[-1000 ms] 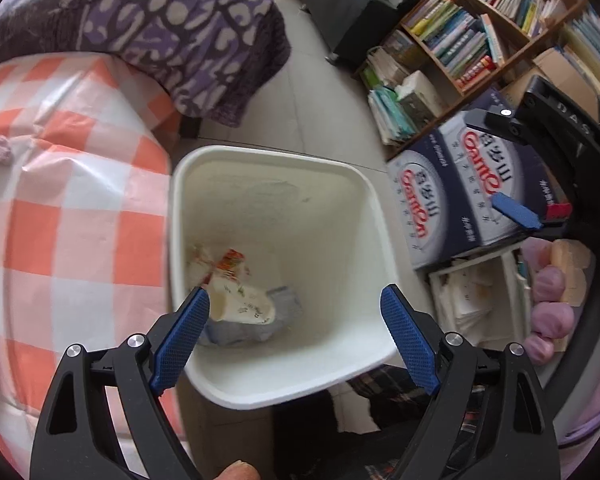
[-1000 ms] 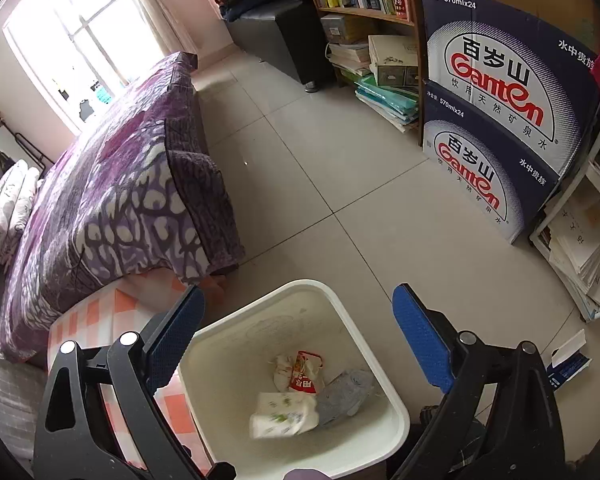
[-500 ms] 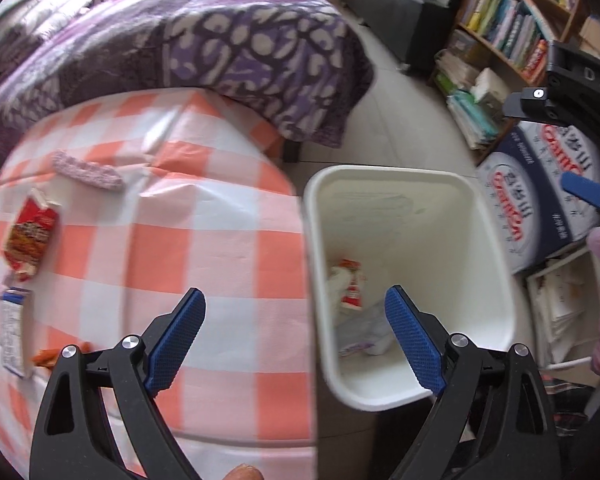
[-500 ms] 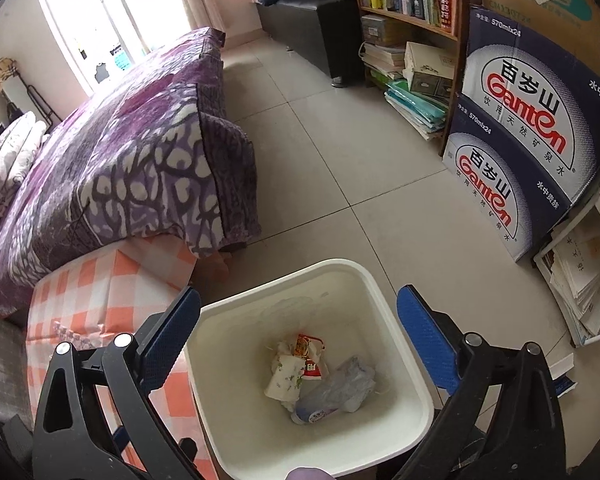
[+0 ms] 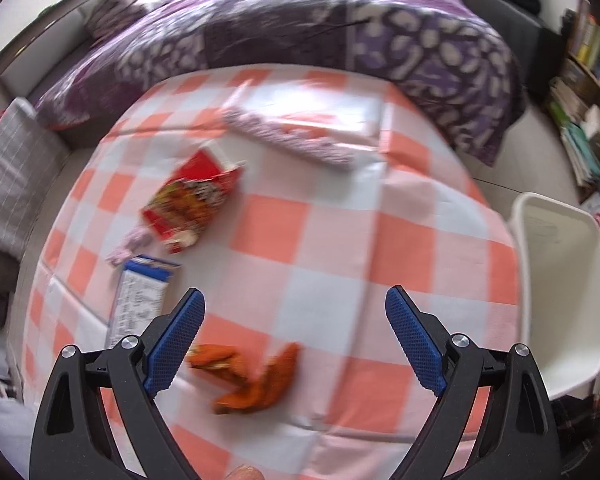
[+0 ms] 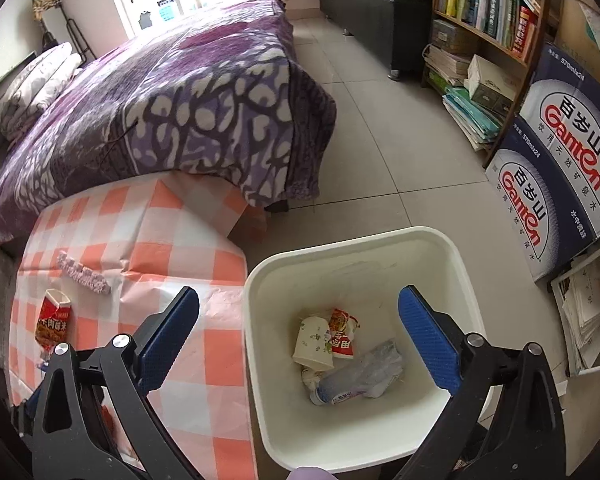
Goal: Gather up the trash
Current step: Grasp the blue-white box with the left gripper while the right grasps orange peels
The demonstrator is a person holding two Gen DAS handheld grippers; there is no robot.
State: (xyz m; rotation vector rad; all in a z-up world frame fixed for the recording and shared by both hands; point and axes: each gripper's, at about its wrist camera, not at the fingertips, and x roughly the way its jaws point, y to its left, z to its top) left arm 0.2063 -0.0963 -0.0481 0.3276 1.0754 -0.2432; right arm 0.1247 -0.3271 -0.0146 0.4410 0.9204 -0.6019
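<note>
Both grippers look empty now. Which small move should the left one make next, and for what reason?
Probably lower the left gripper onto the orange wrapper and close on it. Its jaws stand wide open and empty, and that wrapper lies on the checkered tablecloth right between and just below the fingertips, closer than the red snack packet. The white bin waits at the table's right.

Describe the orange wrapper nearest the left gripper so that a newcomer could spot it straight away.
Start at the orange-and-white checked tablecloth in the left wrist view. Near its front edge, just ahead of the open left gripper, lies the crumpled orange wrapper. Unlike the flat red snack packet and blue-and-white carton, it is twisted and plain orange.
</note>
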